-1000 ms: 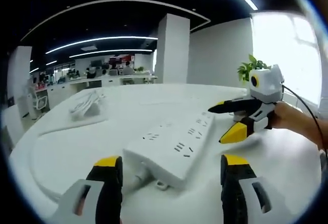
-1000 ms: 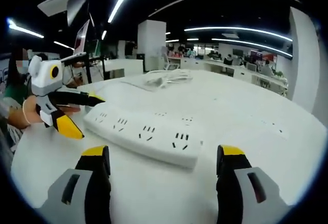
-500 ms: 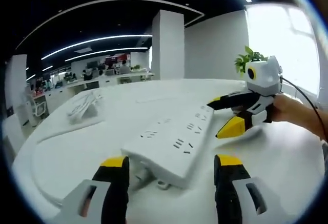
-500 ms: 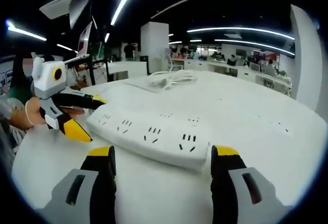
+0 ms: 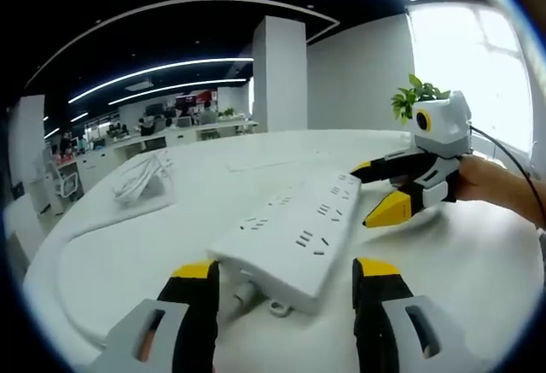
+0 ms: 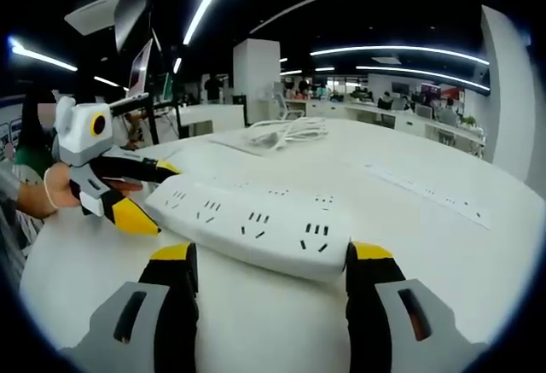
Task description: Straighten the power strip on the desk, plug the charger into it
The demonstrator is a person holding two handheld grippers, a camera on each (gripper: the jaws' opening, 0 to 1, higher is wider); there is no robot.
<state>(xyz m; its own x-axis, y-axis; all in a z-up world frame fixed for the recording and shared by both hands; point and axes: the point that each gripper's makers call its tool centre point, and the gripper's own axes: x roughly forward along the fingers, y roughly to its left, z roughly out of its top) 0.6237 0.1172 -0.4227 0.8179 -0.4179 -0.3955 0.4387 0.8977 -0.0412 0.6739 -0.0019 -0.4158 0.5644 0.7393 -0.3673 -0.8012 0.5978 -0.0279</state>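
In the left gripper view a coiled white charger cable [image 5: 143,174] lies at the left on the white desk [image 5: 478,262]. The white power strip [image 5: 294,230] runs from the centre toward the right gripper [image 5: 382,191], whose spread jaws straddle its far end. The left gripper [image 5: 286,277] at the bottom is spread around the strip's near end.

In the right gripper view the left gripper [image 6: 156,197] enters from the left, spread at the far end of the power strip [image 6: 256,224], which crosses the middle. The right gripper's [image 6: 270,260] jaws stand apart around the near end, with the cable [image 6: 286,131] above centre.

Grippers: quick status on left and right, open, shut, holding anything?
Left gripper: open, jaws either side of the power strip end, not clamped.
Right gripper: open, jaws flanking the strip's other end, holding nothing.
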